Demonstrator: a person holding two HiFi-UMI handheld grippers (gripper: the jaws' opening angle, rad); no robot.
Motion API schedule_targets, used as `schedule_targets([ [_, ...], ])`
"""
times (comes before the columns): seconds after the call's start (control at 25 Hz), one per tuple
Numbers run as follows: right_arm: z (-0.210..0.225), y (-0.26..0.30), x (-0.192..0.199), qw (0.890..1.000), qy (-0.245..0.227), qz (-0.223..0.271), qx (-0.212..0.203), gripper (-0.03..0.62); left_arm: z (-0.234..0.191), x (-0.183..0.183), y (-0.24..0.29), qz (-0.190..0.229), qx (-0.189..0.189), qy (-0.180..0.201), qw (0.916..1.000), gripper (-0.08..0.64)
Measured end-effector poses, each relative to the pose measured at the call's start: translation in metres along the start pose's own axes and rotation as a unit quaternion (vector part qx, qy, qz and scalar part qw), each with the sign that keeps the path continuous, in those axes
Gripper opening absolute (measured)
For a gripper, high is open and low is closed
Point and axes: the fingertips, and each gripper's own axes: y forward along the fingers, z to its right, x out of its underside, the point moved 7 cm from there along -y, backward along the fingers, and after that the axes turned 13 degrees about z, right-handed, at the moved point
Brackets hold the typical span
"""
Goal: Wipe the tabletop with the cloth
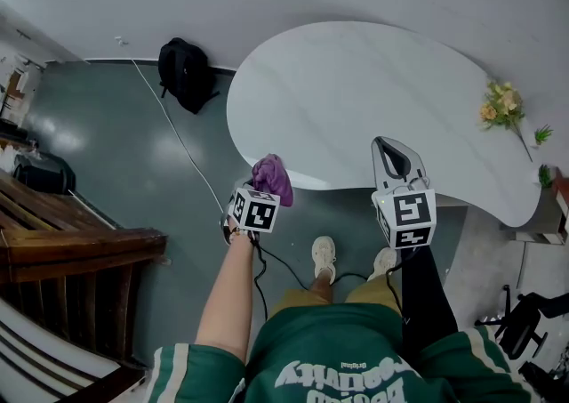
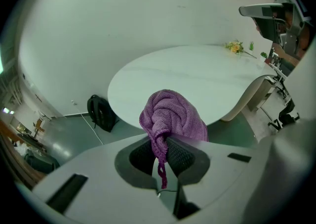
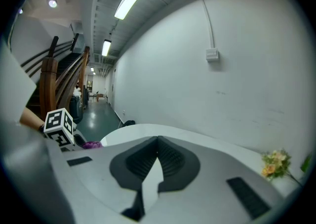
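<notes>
A bunched purple cloth [image 1: 272,177] [image 2: 174,114] hangs just off the near edge of the white curved tabletop [image 1: 356,99] [image 2: 197,77]. My left gripper [image 1: 265,189] [image 2: 160,150] is shut on the cloth's lower fold, and a strand dangles between the pads. My right gripper [image 1: 388,148] [image 3: 158,142] sits over the table's near edge to the right, shut with nothing between its jaws. In the right gripper view the left gripper's marker cube [image 3: 60,125] and a bit of the cloth [image 3: 91,144] show at the left.
A sprig of yellow flowers [image 1: 502,106] [image 2: 235,46] [image 3: 274,163] lies on the table's far right end. A black backpack [image 1: 185,72] [image 2: 100,112] sits on the floor by the wall. A wooden staircase [image 1: 62,241] is at the left, and a cable [image 1: 178,143] crosses the floor.
</notes>
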Motion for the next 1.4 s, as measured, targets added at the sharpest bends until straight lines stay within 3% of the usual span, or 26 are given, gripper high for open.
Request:
schedule_targets([
  [0.32, 0.013, -0.007, -0.013, 1.0, -0.009, 0.006, 0.016, 0.005, -0.019, -0.001, -0.009, -0.001, -0.023, -0.006, 0.9997, 0.037],
  [0.52, 0.03, -0.022, -0.02, 0.999, -0.006, 0.009, 0.034, 0.005, -0.013, -0.032, -0.023, 0.048, -0.029, -0.003, 0.9984, 0.037],
  [0.76, 0.072, -0.046, -0.026, 0.998, 0.007, 0.02, 0.059, 0.005, 0.016, -0.095, -0.037, 0.124, -0.016, -0.002, 0.9922, 0.037],
  [0.96, 0.118, -0.059, -0.034, 0.997, 0.01, 0.034, 0.074, 0.005, 0.051, -0.169, -0.051, 0.21, -0.01, -0.013, 0.9776, 0.037],
  [1.08, 0.148, -0.068, -0.038, 0.996, 0.013, 0.044, 0.081, 0.005, 0.079, -0.218, -0.063, 0.265, -0.007, -0.027, 0.9637, 0.037],
  [1.4, 0.224, -0.085, -0.049, 0.992, 0.014, 0.072, 0.102, 0.003, 0.145, -0.327, -0.09, 0.376, -0.006, 0.0, 0.9266, 0.037],
])
